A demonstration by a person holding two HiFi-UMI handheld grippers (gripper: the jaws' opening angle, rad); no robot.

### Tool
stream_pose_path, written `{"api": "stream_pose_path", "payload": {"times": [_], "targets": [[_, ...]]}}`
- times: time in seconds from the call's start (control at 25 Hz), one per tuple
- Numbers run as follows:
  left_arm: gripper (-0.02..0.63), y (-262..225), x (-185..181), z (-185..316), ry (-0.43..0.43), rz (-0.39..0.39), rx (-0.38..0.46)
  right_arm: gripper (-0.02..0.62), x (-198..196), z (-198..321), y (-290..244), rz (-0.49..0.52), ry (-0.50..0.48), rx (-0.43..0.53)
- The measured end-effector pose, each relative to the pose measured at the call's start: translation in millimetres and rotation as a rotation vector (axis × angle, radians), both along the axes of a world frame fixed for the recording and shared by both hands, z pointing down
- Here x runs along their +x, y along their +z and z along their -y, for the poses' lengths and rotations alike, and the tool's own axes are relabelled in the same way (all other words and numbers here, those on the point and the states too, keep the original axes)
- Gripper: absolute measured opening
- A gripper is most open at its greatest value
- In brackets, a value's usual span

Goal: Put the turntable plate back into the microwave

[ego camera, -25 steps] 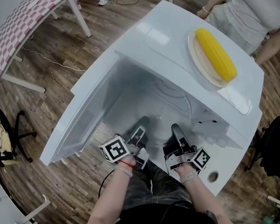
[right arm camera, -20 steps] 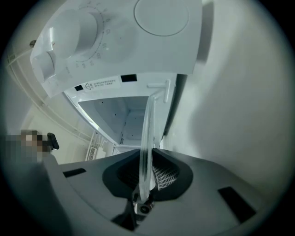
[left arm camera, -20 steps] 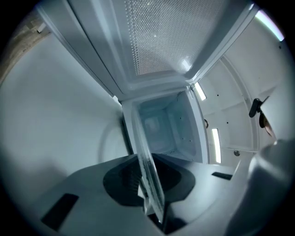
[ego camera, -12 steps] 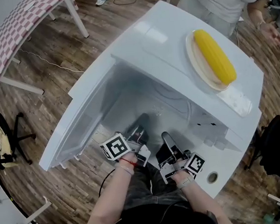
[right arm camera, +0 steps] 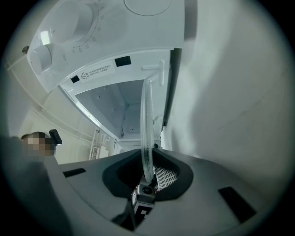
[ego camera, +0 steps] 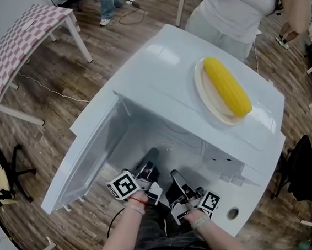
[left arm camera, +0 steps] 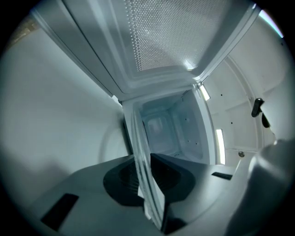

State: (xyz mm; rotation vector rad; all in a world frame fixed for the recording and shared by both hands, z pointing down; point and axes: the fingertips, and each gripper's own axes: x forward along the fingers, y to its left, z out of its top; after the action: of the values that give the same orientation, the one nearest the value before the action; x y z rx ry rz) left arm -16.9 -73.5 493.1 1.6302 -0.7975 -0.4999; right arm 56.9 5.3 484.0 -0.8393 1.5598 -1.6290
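Note:
The clear glass turntable plate (left arm camera: 144, 175) is held edge-on between both grippers at the mouth of the white microwave (ego camera: 156, 71). In the head view it is only faint glints (ego camera: 166, 145) at the cavity floor. My left gripper (ego camera: 149, 167) is shut on the plate's rim, and the open cavity (left arm camera: 168, 124) lies straight ahead of it. My right gripper (ego camera: 177, 181) is shut on the plate (right arm camera: 146, 133) too, just below the microwave's control panel (right arm camera: 73, 27). The microwave door (ego camera: 82, 162) hangs open to the left.
A plate (ego camera: 211, 96) with a yellow corn cob (ego camera: 227, 86) rests on top of the microwave. A person (ego camera: 243, 1) stands right behind it. A checkered table (ego camera: 20, 41) is at the far left, with office chairs (ego camera: 10, 164) at the sides on the wooden floor.
Both grippers keep their hold on the glass plate. The right gripper has drifted closer to the left one. The person behind the microwave has stepped to the left.

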Motion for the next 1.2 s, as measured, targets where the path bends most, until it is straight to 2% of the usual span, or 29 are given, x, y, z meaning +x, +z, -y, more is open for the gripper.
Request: {"api": "stream_pose_path", "payload": {"times": [0.12, 0.36, 0.52, 0.8, 1.2], "targets": [[0.049, 6, -1, -1, -0.010, 0.014, -0.034, 0.041, 1, 1, -1, -0.008, 0.007, 0.011], [0.049, 3, 0, -1, -0.006, 0.007, -0.016, 0.052, 2, 0, 1, -0.016, 0.046, 0.015], [0.054, -6, 3, 1, 0.036, 0.026, 0.036, 0.052, 3, 0, 1, -0.028, 0.055, 0.023], [0.063, -8, 2, -3, 0.071, 0.084, 0.058, 0.058, 8, 5, -4, -0.054, 0.068, 0.049], [0.068, -10, 7, -16, 0.138, 0.101, 0.057, 0.058, 23, 12, -4, -0.059, 0.131, 0.037]]}}
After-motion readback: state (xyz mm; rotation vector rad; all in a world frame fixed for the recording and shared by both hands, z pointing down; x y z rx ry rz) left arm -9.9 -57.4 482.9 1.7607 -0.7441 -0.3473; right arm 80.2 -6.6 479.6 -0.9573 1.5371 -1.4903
